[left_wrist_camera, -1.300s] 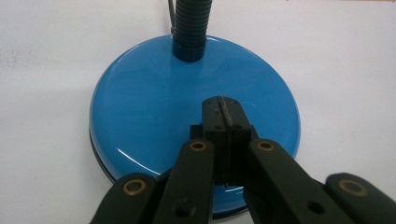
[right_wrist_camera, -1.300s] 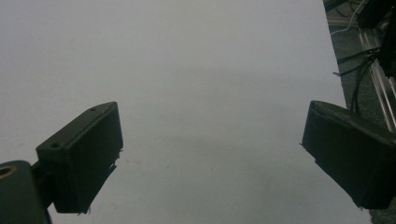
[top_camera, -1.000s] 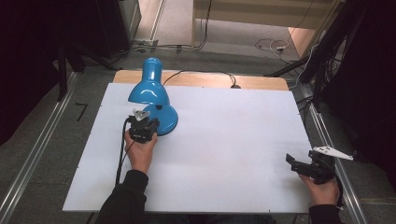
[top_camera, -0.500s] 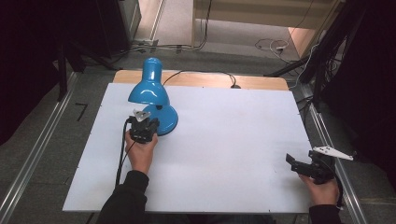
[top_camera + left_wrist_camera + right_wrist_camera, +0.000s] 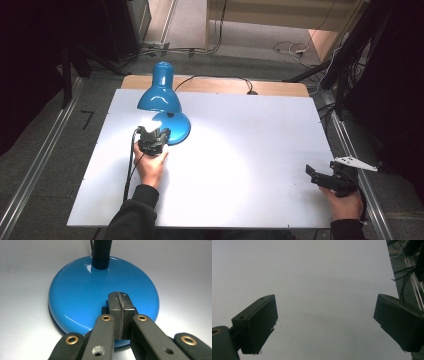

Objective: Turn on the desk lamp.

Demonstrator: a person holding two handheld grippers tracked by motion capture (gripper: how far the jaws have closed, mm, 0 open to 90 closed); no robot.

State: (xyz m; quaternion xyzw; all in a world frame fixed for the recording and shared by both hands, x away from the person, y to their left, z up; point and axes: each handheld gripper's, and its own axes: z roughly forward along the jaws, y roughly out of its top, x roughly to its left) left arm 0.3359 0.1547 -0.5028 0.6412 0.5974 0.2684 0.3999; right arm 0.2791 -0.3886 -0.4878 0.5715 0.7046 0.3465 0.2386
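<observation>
A blue desk lamp stands at the back left of the white board (image 5: 260, 135). Its shade (image 5: 160, 92) leans over its round base (image 5: 176, 128), and a bright pool of light falls on the board below it. My left gripper (image 5: 151, 135) is shut, with its tips resting on the near part of the base. In the left gripper view the closed jaws (image 5: 120, 298) press on the glossy blue base (image 5: 80, 292), below the black ribbed neck (image 5: 101, 252). My right gripper (image 5: 314, 174) is open at the board's front right edge, its jaws (image 5: 325, 322) wide over bare white surface.
The lamp's black cord (image 5: 220, 78) runs across a wooden strip behind the board. Metal rails (image 5: 350, 150) line both sides of the table. Cables lie on the floor (image 5: 295, 50) beyond it.
The lamp has lit up: a bright patch of light now lies on the board around the left gripper and the base. Neither hand has visibly moved.
</observation>
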